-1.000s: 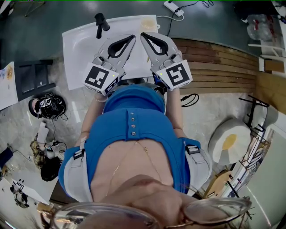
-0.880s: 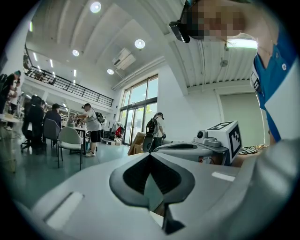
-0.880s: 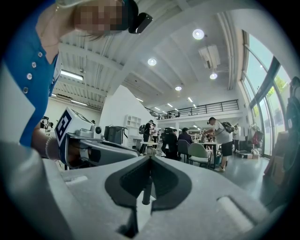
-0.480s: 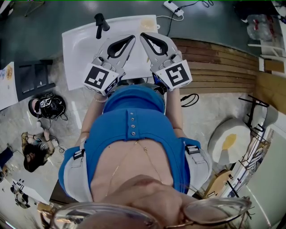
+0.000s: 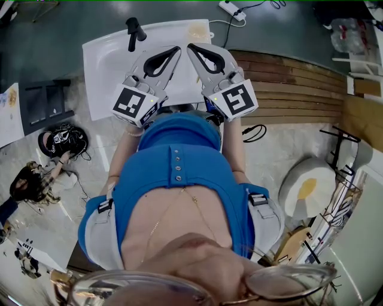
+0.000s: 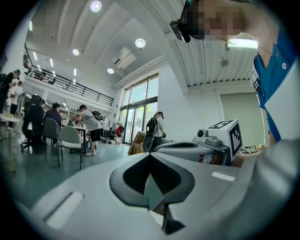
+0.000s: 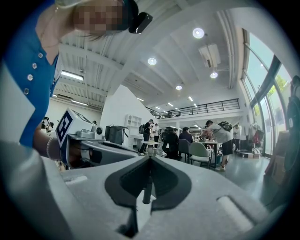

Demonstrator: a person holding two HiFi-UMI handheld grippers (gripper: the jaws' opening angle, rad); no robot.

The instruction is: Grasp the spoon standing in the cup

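Note:
Both grippers hover side by side over a white table (image 5: pixel 105 72) in the head view. My left gripper (image 5: pixel 178 49) and my right gripper (image 5: pixel 190 46) point away from me with their tips close together; both are shut and hold nothing. At the table's far left lies a dark object with a stick-like part (image 5: pixel 133 31); I cannot tell if it is the cup and spoon. A faint brownish round shape (image 5: pixel 197 30) sits at the far edge. In the right gripper view a dark upright stick (image 7: pixel 146 187) shows through the opening behind the jaws.
Wooden planks (image 5: pixel 293 83) lie right of the table, a power strip (image 5: pixel 232 10) beyond it. A black bag (image 5: pixel 63 142) and a crouching person (image 5: pixel 27 182) are on the floor at left. Both gripper views show a hall with people, chairs (image 6: pixel 70 138) and tables.
Neither gripper has moved. The crouching person on the floor at left has shifted further left and up in the head view.

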